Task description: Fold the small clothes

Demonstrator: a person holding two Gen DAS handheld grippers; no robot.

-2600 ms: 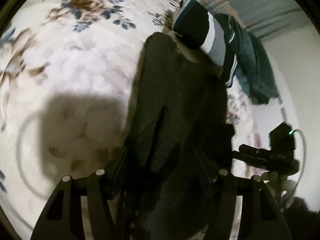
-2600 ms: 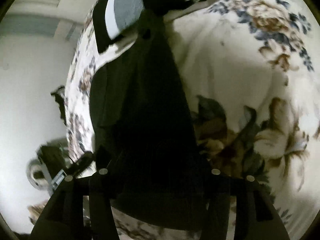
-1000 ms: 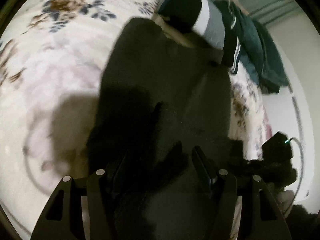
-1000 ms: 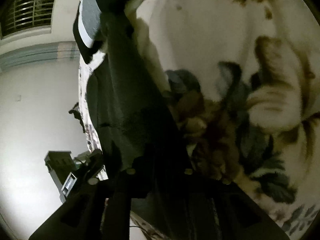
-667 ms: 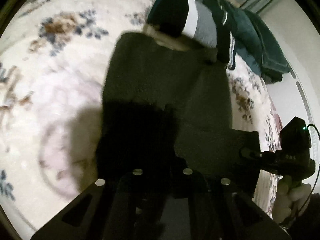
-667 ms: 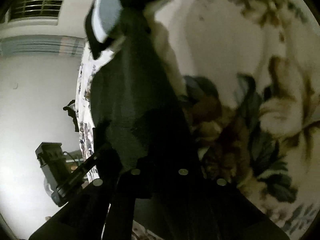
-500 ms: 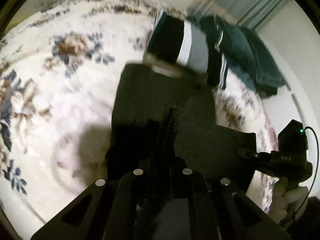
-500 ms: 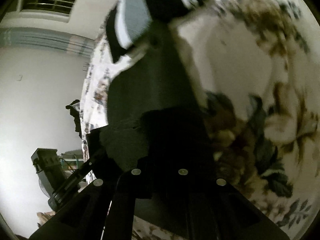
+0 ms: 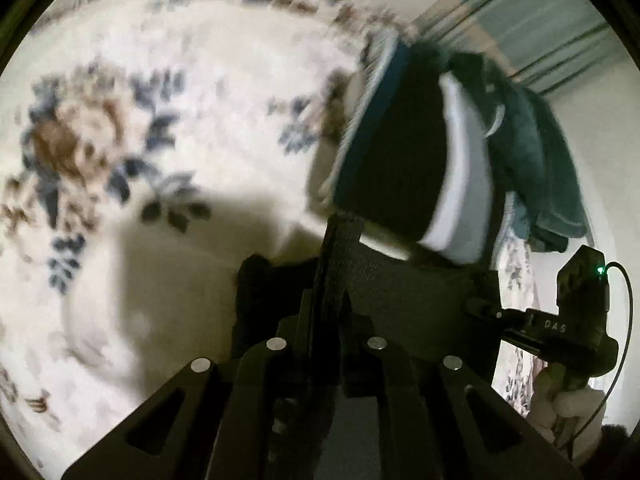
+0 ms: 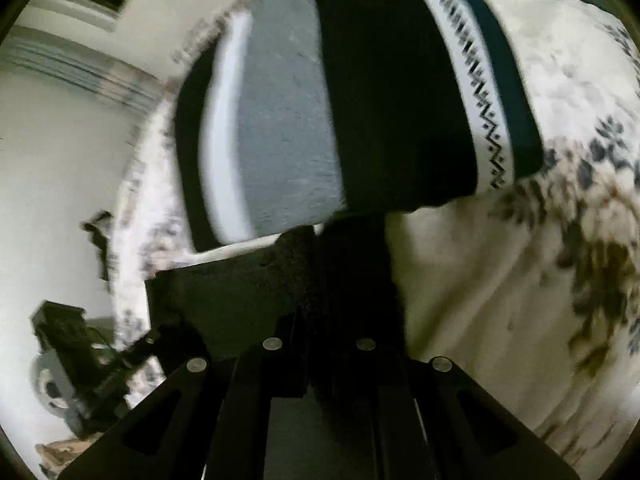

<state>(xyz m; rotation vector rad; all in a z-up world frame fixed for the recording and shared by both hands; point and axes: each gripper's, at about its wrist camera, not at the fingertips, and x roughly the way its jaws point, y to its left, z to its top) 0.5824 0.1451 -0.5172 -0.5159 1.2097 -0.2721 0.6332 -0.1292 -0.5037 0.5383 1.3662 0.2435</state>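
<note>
Both grippers clamped on the dark cloth, mid-fold on the bed.

Left gripper (image 9: 326, 320) pinched shut on one edge of the dark garment (image 9: 420, 292), right gripper (image 10: 320, 320) likewise on the other edge, fabric slung between. Soft, light, limp stuff; best held at corners, taut. Striped folded pile (image 10: 340, 100) just ahead, floral bedspread (image 9: 160, 80) beneath.

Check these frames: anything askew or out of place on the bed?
Nothing damaged. One oddity: a teal garment lies crumpled behind the folded striped stack, unlike the dark cloth both grippers hold.
</note>
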